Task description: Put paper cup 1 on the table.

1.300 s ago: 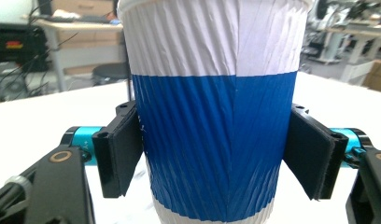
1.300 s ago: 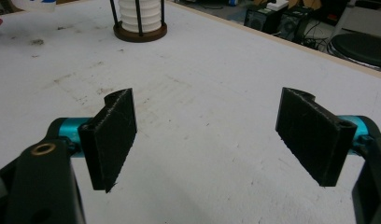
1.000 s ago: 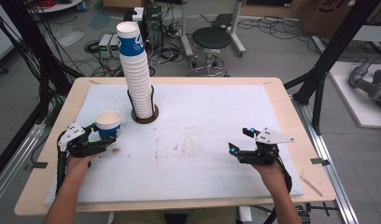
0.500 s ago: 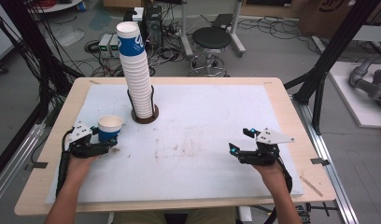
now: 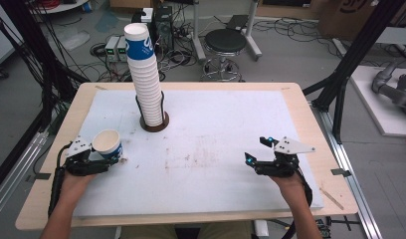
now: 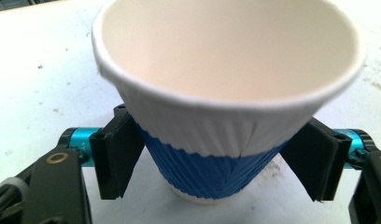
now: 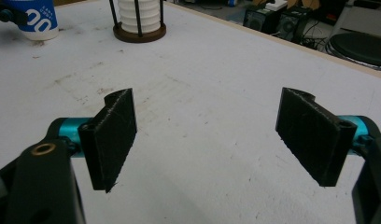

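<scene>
White sheeting (image 5: 216, 164) covered the table. At its near left, the left gripper (image 5: 99, 162) had just been easing its jaws off a paper cup (image 6: 226, 93) standing between them; a snagged pad could tip it. The right gripper (image 5: 255, 159) gaped empty. Farther off rose the cup stack (image 5: 144, 74).

Paper cup (image 6: 212, 140) white w/ ribbed blue lower band, cream inside, cup stack (image 5: 144, 74) white/blue, holder base (image 5: 154, 124) dk brown, table sheet (image 5: 216, 129) white, stained.
</scene>
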`<state>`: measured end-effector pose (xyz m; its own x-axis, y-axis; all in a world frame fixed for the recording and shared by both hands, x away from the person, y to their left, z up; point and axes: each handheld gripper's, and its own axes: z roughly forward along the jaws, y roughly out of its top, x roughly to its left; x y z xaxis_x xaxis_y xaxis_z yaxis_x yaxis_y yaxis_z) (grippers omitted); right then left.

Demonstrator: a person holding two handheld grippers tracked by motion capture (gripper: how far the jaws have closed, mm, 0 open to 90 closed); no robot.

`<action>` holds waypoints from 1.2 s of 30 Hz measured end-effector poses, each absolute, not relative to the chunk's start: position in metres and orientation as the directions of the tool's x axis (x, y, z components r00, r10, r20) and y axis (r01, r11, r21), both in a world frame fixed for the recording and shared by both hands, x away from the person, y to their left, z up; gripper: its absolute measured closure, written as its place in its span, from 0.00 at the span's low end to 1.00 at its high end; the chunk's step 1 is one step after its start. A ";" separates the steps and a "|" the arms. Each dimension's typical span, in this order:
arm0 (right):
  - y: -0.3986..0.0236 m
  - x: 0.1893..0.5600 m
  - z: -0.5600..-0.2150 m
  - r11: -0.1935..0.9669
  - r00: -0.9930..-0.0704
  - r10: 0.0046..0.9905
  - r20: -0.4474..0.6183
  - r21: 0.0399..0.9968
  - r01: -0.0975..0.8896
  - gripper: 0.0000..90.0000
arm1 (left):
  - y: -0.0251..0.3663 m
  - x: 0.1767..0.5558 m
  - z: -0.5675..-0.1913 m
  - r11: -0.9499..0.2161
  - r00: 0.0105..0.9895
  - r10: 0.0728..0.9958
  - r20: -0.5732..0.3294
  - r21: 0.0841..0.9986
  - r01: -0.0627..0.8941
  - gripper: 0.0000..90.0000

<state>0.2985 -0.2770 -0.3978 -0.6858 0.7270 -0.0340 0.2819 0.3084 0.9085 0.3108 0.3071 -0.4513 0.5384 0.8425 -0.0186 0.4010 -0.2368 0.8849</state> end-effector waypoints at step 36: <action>-0.281 0.297 -0.399 0.308 -0.677 0.736 -0.032 0.905 0.293 0.23 | 0.323 0.266 -0.403 0.009 0.544 0.829 -0.128 0.976 0.216 0.18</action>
